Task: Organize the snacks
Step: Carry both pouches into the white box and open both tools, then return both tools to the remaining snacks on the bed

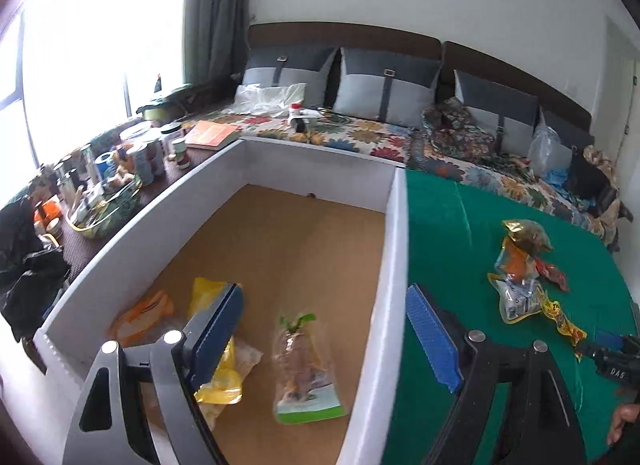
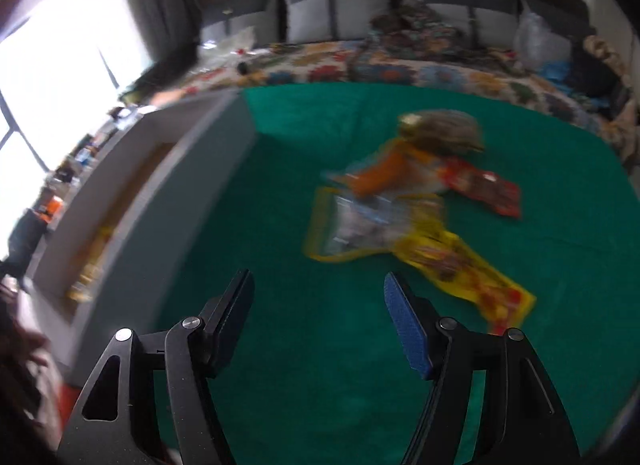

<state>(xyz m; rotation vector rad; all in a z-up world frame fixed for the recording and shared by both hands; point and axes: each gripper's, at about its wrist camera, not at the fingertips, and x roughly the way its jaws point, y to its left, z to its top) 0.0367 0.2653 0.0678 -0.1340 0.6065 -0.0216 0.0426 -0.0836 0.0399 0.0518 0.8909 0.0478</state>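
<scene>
A white box (image 1: 394, 241) with a brown floor sits on a green cloth (image 1: 448, 233). Inside it lie a clear packet with a green bottom band (image 1: 304, 373), a yellow packet (image 1: 222, 369) and an orange packet (image 1: 142, 315). My left gripper (image 1: 324, 333) is open and empty above the box's right wall. A heap of snack packets (image 1: 524, 277) lies on the cloth to the right. In the blurred right wrist view my right gripper (image 2: 318, 317) is open and empty over the cloth (image 2: 280, 265), short of the heap (image 2: 416, 209). The box (image 2: 168, 169) is at its left.
A floral-covered bed with grey pillows (image 1: 384, 85) runs along the back. A side surface at the left holds cans and jars (image 1: 132, 157) and a book (image 1: 214, 135). A clear plastic bag (image 1: 544, 149) and dark clothes lie at the back right.
</scene>
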